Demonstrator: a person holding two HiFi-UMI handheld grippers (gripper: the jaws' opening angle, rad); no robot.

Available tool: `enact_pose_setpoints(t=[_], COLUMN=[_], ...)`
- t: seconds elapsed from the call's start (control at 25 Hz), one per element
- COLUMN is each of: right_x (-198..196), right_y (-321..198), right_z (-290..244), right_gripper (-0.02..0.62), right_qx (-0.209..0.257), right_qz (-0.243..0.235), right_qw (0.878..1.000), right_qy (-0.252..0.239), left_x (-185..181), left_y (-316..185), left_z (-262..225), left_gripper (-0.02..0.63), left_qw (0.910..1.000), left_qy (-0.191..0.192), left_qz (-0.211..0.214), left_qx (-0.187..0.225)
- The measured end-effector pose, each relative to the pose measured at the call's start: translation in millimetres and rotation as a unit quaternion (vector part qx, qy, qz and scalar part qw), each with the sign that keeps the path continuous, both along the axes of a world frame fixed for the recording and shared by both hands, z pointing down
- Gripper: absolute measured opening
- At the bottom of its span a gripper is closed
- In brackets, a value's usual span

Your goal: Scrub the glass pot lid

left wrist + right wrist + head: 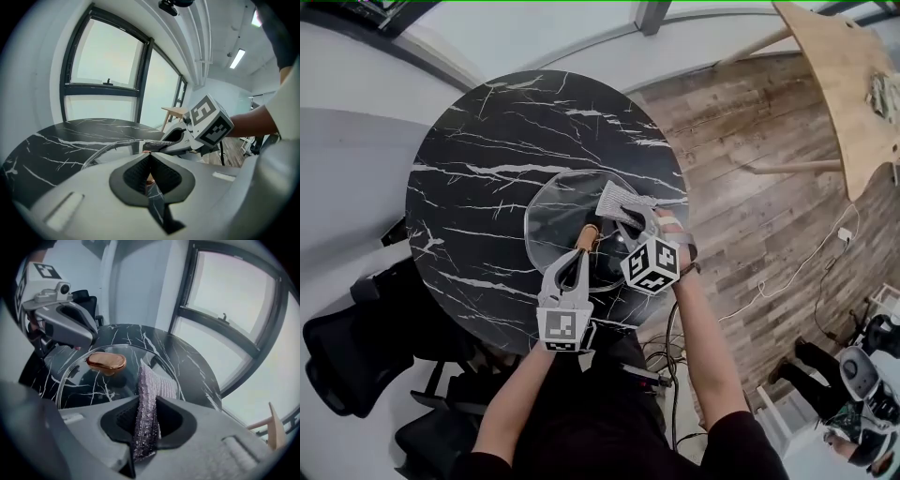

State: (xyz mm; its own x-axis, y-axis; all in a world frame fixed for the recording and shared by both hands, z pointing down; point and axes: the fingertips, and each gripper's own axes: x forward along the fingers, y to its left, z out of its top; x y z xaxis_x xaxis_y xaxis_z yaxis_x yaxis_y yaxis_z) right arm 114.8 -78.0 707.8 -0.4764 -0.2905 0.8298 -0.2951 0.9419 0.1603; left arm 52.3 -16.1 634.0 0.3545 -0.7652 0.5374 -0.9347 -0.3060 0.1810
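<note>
Left gripper point(149, 158): the jaws are drawn together to a thin slit. A sliver of the copper-coloured knob point(106, 362) shows in that slit, so the gripper appears closed on the near end of the knob. The rest of the knob lies just ahead of the jaw tips.

Glass pot lid point(553, 211): it lies flat on the round black marble table point(487, 131), knob uppermost. Its glass spreads ahead of and to both sides of the left jaws. The table's white veins show through it.

Right gripper point(144, 401): the jaws are closed on a grey woven scrub cloth point(157, 385), which stands on edge between them. The free end of the cloth runs out past the jaw tips and rests on the glass near the lid's rim. The knob sits ahead of these jaws and to their left, apart from the cloth. The left gripper's body is just beyond it.
</note>
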Motion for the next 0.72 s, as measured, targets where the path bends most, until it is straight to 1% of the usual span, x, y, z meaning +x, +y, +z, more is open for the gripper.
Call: enact_pose_setpoints(t=[0.32, 0.44, 0.56, 0.72], right_x=[2, 4, 5, 7], right_y=[11, 19, 30, 42], right_z=[0, 0, 0, -1], right_gripper=[0.074, 0.075, 0.075, 0.075], right_qx=[-0.022, -0.015, -0.009, -0.012], right_qz=[-0.015, -0.017, -0.013, -0.009], right_qw=[0.999, 0.999, 0.999, 1.000], right_qy=[0.024, 0.032, 0.028, 0.025], left_x=[-1, 0, 1, 0], left_y=[10, 14, 19, 23], left_z=[6, 14, 23, 24], left_gripper=[0.003, 0.003, 0.003, 0.003], left_qw=[1.0000, 0.9999, 0.9996, 0.9997], left_qy=[0.002, -0.001, 0.003, 0.003], left_qz=[-0.001, 0.006, 0.008, 0.006], left_qx=[-0.008, -0.015, -0.028, -0.024])
